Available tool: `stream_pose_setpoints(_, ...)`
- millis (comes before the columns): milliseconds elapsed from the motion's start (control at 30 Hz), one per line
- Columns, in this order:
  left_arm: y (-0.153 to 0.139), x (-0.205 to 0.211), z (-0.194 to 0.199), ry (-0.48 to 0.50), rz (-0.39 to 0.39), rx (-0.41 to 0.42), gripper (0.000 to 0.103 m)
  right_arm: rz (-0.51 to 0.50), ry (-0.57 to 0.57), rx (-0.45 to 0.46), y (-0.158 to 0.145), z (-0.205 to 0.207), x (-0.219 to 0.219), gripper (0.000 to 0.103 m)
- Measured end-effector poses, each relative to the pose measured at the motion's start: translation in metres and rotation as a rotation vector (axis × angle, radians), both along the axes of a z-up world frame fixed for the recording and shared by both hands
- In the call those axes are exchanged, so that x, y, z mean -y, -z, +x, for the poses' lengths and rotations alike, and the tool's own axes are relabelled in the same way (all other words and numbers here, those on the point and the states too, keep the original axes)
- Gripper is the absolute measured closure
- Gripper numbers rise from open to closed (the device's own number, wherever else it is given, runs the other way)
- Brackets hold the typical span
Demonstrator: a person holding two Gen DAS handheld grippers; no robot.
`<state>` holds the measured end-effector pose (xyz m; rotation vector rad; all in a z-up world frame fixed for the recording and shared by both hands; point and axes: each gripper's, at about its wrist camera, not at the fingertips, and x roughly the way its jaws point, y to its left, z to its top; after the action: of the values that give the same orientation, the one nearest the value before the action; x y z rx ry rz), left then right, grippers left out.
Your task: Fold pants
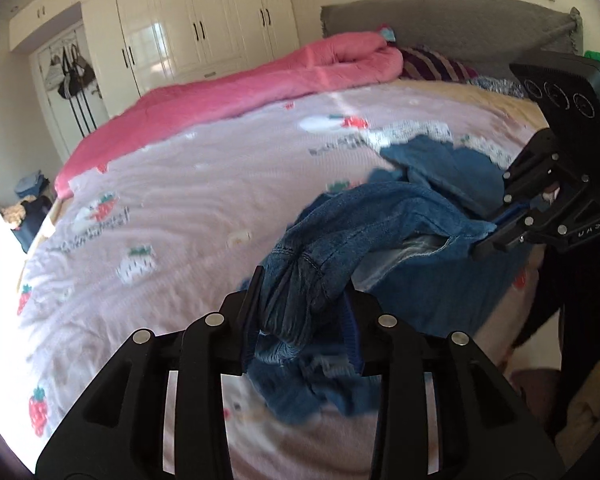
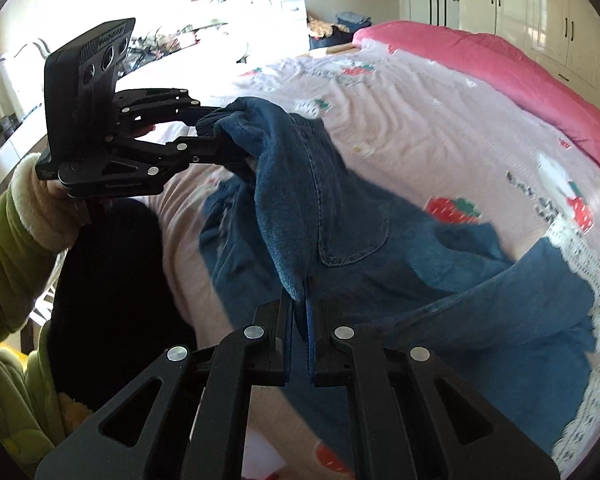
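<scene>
The bed (image 1: 188, 200), covered by a strawberry-print sheet, has open surface beyond the pants toward the pink quilt (image 1: 236, 88) along its far edge. The blue denim pants (image 2: 352, 216) lie near the bed's near edge — partly lifted, the rest spread flat. Left gripper (image 1: 300, 292): clamped on a bunched fold of denim. Right gripper (image 2: 302, 300): closed on a thin fabric edge.

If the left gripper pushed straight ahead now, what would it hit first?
The left gripper already clamps the jeans, so bunched denim comes first. Beyond that, probably the strawberry-print bedspread; depth is unclear.
</scene>
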<state>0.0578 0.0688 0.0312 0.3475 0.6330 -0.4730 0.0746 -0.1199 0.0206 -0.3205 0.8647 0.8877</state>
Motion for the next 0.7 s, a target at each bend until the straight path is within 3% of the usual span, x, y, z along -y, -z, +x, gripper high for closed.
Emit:
stream_pose_setpoints(200, 0.009, -0.008, -0.012, -0.049, 0.001, -0.04, 0.074, -0.021, -0.039, 0.026, 0.011, -0.013, -0.01, 0.095)
stream_pose_setpoints(300, 0.018, -0.015, -0.013, -0.093, -0.008, -0.076, 0.068, -0.018, -0.038, -0.003, 0.021, -0.015, -0.01, 0.095)
stream_pose_setpoints(367, 0.023, -0.021, -0.013, -0.137, -0.022, -0.1, 0.058, -0.028, -0.04, -0.016, 0.026, -0.014, -0.01, 0.095)
stream_pose_setpoints(700, 0.032, -0.047, -0.02, -0.262, -0.111, -0.167, 0.046, -0.018, -0.025, -0.068, 0.04, -0.009, -0.015, 0.088)
